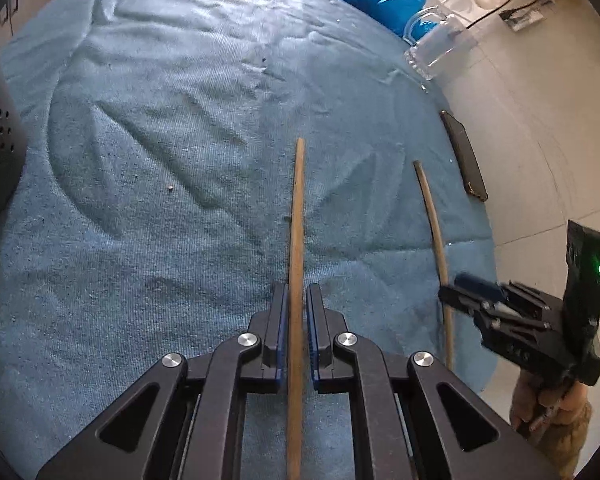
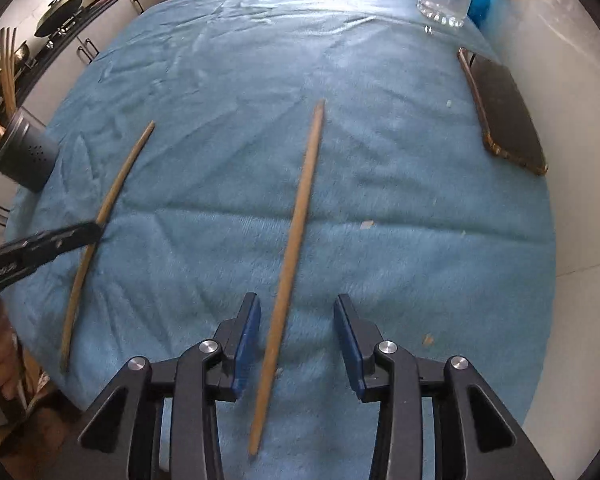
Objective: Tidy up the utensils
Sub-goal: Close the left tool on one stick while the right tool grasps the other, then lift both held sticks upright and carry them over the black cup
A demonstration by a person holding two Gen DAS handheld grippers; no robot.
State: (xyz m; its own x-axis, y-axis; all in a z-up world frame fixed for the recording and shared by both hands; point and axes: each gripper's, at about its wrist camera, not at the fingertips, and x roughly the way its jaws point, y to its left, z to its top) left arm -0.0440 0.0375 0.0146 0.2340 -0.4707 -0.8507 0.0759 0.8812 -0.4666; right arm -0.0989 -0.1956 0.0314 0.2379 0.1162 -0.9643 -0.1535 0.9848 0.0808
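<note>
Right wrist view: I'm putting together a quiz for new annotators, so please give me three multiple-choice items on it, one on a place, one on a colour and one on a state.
1. Where on the towel does the phone lie?
A. at its left edge
B. at its centre
C. at its right edge

2. What colour is the towel?
A. red
B. blue
C. white

3. How does the right gripper stand?
A. open, with a chopstick between its jaws
B. clamped on the phone
C. shut on nothing

Key:
1 C, the phone lies along the cloth's right border.
2 B, the cloth is plainly blue.
3 A, there are gaps on both sides of the stick.
</note>
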